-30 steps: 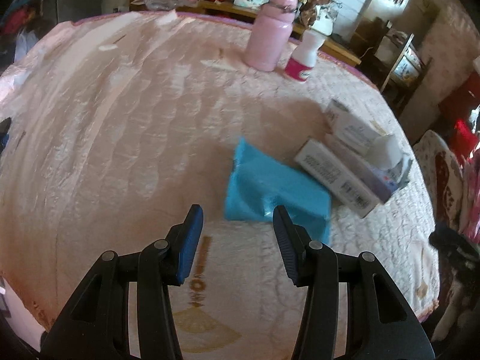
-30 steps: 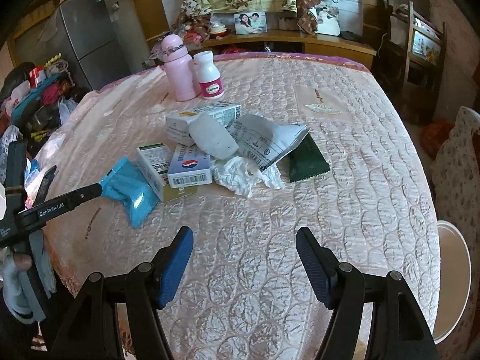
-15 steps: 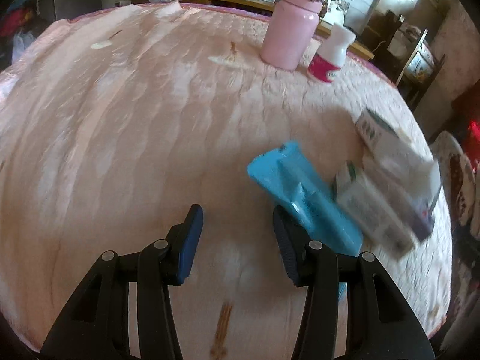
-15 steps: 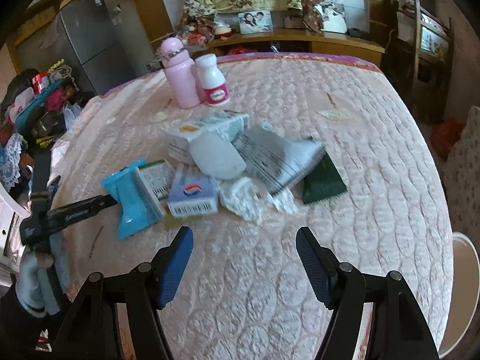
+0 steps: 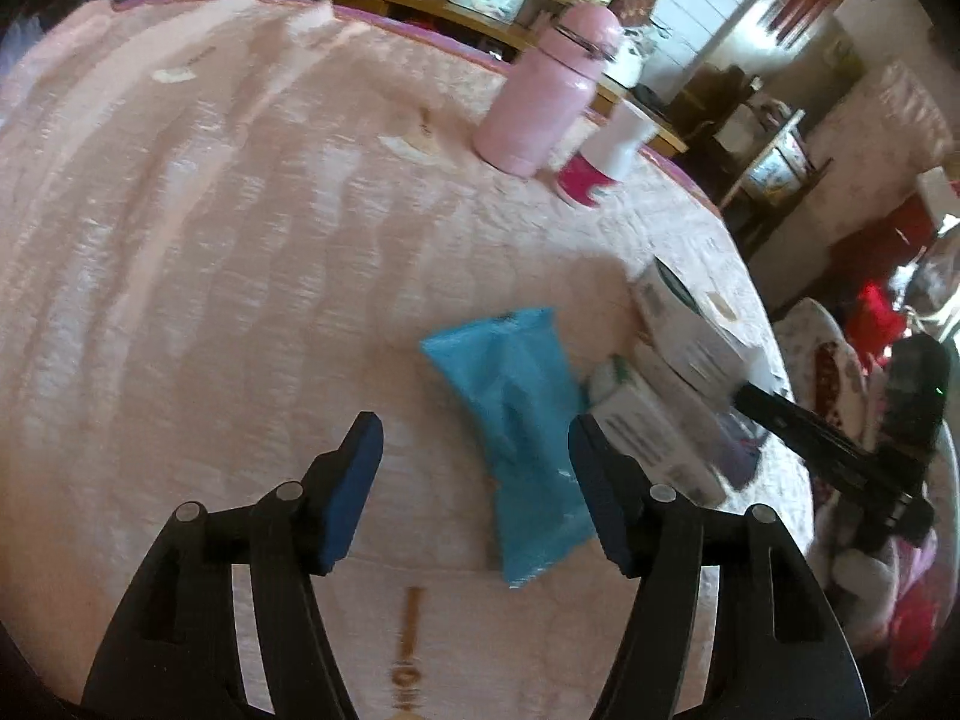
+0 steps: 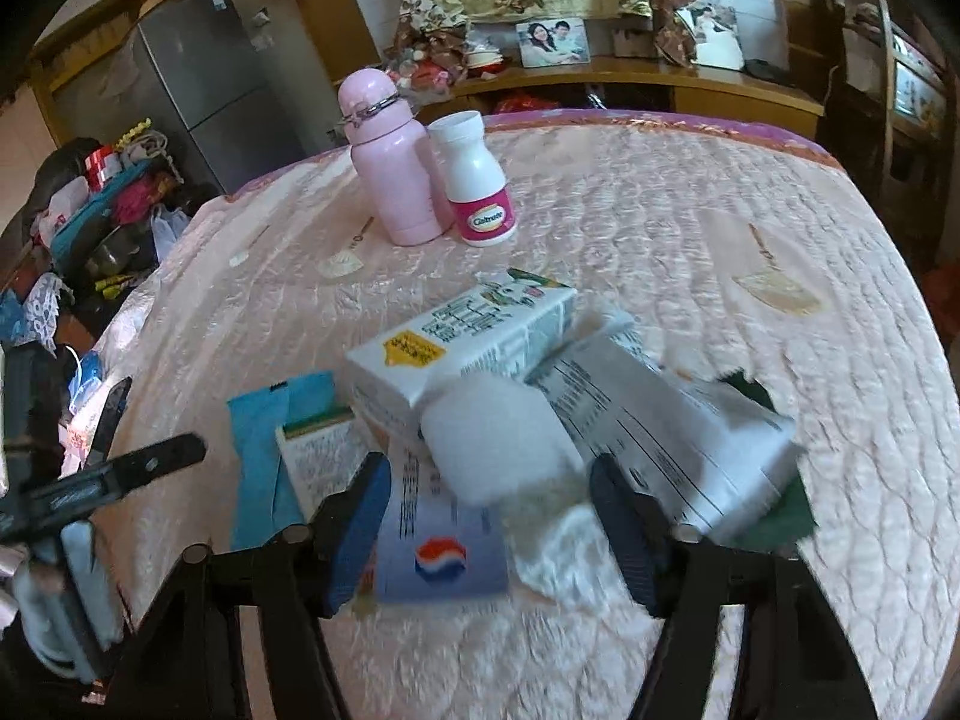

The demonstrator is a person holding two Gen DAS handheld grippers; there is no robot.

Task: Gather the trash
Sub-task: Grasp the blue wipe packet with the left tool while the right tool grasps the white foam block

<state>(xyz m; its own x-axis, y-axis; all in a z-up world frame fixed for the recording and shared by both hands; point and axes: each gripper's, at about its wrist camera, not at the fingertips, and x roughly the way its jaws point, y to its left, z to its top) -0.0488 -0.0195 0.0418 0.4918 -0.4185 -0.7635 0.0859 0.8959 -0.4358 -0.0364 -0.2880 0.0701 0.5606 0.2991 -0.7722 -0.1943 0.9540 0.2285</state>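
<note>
Left gripper [image 5: 474,456] held open above the pink quilted tablecloth [image 5: 240,252], jaws just now widening, nothing pressed between the pads; blue packet [image 5: 516,414] lying flat on the cloth ahead, its near end reaching in beside the right-hand finger [image 5: 600,498], contact there not clear. Just right of the packet, a green-and-white carton [image 5: 648,438], blurred; beyond it a larger white box [image 5: 684,336]; further back a pink flask [image 5: 540,102] and a white pill bottle [image 5: 606,156] standing upright side by side near the far edge.

Right gripper [image 6: 486,498] poised low over the heap of rubbish, jaws just now narrowing, still apart; between the fingers, a white rounded object [image 6: 498,438], much blurred, and below it a flat Pepsi-marked box [image 6: 441,558]; whether the pads touch either cannot be told. Crumpled white tissue [image 6: 558,558] just beside the right-hand finger; printed white bag [image 6: 672,438] lying over a dark green packet [image 6: 786,510] to the right; long white carton with a yellow patch [image 6: 462,342] behind the rounded object. At the left, same blue packet half covered by the green-topped carton, with the tip of the other tool close by it; a gloved hand [image 6: 54,600] at the lower left edge.
</note>
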